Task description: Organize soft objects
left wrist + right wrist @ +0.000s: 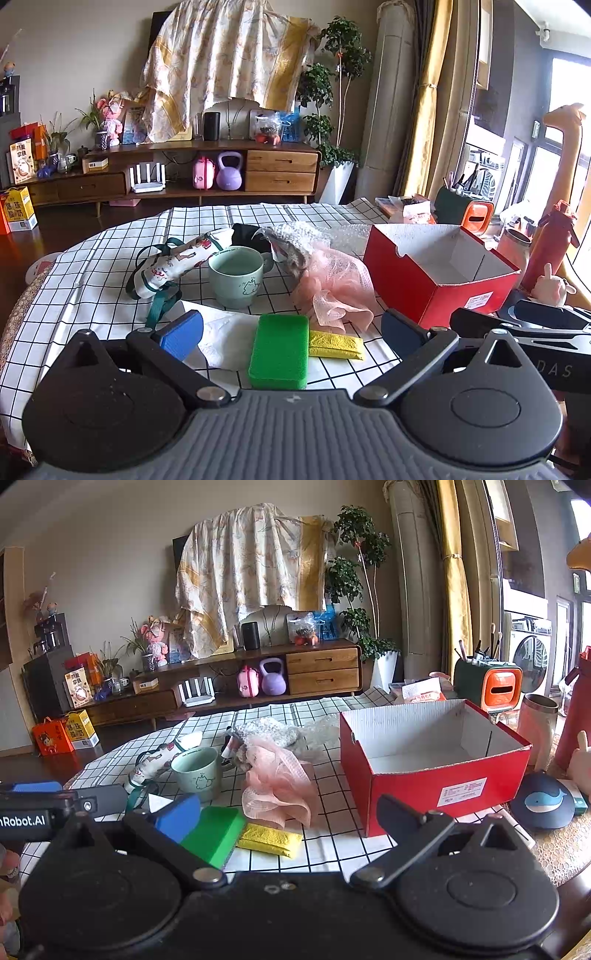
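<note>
A green sponge [279,350] lies on the checked tablecloth [92,266], directly between the wide-apart fingers of my open left gripper [291,332]. A yellow cloth [334,344] lies beside it, and a pink mesh bath pouf [334,284] sits behind. A printed fabric pouch with green straps [177,262] lies to the left. The empty red cardboard box [436,771] stands at the right. My right gripper [288,816] is open, low over the table, with the green sponge [216,834] and yellow cloth [269,840] near its left finger.
A pale green mug [236,277] stands behind the sponge, on white paper [225,339]. Bubble wrap [332,232] and a grey knit item [266,729] lie at the back. A red bottle [552,247], a steel cup [537,725] and a navy whale pouch [543,801] crowd the right edge.
</note>
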